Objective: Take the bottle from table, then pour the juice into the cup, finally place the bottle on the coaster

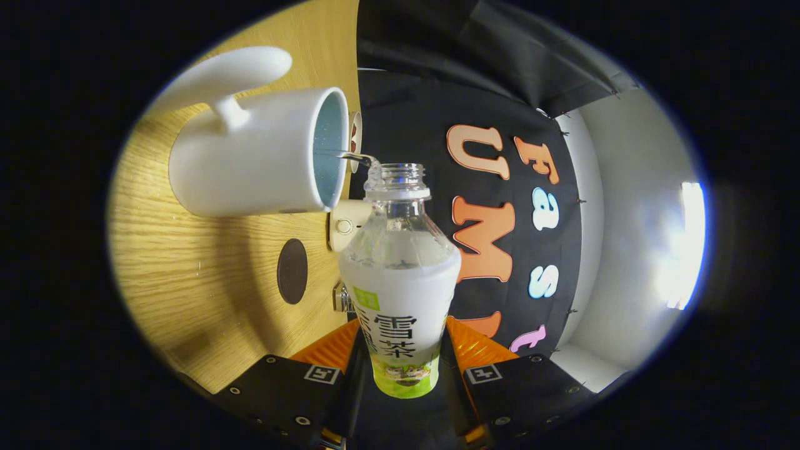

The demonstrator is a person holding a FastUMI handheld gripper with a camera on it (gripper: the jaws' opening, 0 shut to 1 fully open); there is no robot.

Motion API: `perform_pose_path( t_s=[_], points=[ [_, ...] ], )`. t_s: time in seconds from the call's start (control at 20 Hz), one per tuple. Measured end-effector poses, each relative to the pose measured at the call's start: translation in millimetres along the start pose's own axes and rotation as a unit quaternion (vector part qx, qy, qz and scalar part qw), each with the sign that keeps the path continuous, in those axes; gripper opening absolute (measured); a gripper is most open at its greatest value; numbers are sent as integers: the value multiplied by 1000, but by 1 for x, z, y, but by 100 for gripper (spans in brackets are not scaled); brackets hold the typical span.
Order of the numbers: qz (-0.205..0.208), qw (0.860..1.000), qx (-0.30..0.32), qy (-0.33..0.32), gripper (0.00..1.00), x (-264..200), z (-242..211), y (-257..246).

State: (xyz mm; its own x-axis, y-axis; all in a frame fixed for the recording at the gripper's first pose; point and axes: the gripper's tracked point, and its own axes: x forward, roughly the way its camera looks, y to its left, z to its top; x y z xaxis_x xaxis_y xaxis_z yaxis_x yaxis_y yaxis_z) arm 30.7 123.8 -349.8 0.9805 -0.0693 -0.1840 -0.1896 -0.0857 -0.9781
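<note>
The gripper (400, 365) had both fingers (331, 350) pressed against the labelled lower body of the clear plastic bottle (400, 281), which stood between them with its cap off and its open neck pointing toward the white mug (250, 159). A thin clear stream (356, 156) ran from the bottle's mouth over the mug's rim into its pale blue inside. Beside the bottle, just below the mug on the wooden table (187, 281), lay the round dark brown coaster (292, 271), apart from both.
</note>
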Motion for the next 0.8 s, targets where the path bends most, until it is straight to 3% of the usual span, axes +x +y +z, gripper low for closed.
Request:
perform_pose_path(
  t_s=[0.8],
  points=[
    [-33, 999, -21, 3, 58, 9, -8, -19]
  ],
)
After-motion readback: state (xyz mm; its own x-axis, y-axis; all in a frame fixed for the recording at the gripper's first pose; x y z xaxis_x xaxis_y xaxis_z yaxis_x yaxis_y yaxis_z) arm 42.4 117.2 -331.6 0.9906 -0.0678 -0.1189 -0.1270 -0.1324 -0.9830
